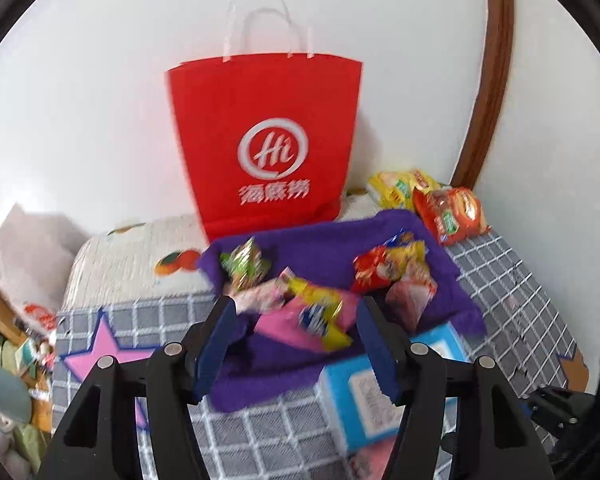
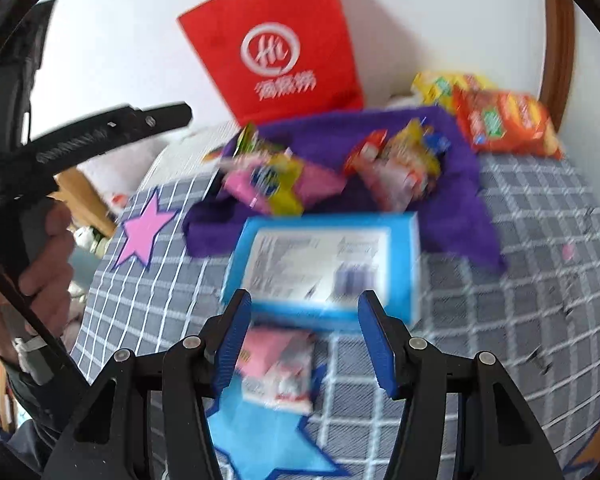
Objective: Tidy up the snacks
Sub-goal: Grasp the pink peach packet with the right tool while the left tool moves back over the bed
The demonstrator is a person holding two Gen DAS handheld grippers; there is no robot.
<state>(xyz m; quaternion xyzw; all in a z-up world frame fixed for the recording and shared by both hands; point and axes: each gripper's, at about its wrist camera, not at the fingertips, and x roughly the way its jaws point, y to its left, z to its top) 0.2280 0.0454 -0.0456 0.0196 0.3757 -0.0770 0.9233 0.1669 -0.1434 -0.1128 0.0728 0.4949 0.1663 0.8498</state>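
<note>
A red paper bag [image 1: 264,144] [image 2: 276,48] stands upright against the wall. In front of it a purple cloth [image 1: 328,252] [image 2: 460,208] carries several snack packets, among them a pink one [image 1: 288,320] and a yellow one [image 1: 324,308]. My left gripper [image 1: 294,304] hovers over these two, open, its pads touching neither. A light-blue box [image 1: 364,396] [image 2: 324,264] lies at the cloth's near edge. My right gripper [image 2: 304,296] is open just before the box. A pink-and-white packet [image 2: 276,368] lies on the cover below its gap, untouched. Both views are motion-blurred.
An orange-red packet [image 1: 452,212] [image 2: 504,124] and a yellow packet [image 1: 396,188] [image 2: 440,84] lie at the back right of the checked bed cover [image 1: 512,280]. A person's hand [image 2: 48,248] grips the left tool's handle. Clutter [image 1: 12,360] lies beyond the bed's left edge.
</note>
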